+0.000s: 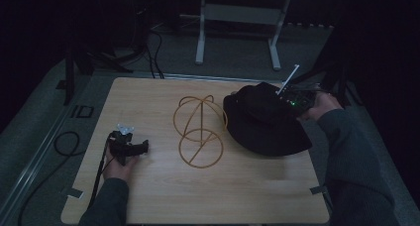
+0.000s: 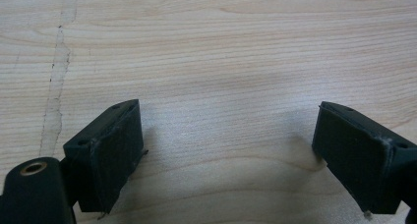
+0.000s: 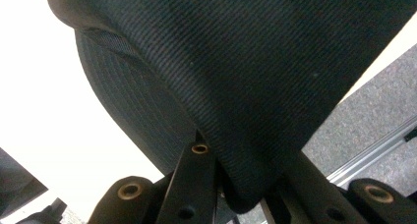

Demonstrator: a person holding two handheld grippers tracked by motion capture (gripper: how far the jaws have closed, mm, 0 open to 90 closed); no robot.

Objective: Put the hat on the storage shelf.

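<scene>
A black brimmed hat (image 1: pixel 265 122) hangs tilted over the right side of the wooden table (image 1: pixel 198 196). My right gripper (image 1: pixel 297 101) is shut on its far right brim. In the right gripper view the dark woven fabric of the hat (image 3: pixel 236 62) runs down between the two black jaws of that gripper (image 3: pixel 246 157), pinched there. A gold wire frame (image 1: pixel 199 131) of rings and curved rods stands mid-table, just left of the hat. My left gripper (image 1: pixel 130 145) rests low at the table's left. Its jaws stand wide apart over bare wood, so this gripper (image 2: pixel 226 130) is open and holds nothing.
Cables (image 1: pixel 67 141) trail off the table's left edge over grey floor. A white metal stand (image 1: pixel 237 18) sits on the floor beyond the far edge. Tape marks (image 1: pixel 74 192) sit at the near corners. The room around is dark.
</scene>
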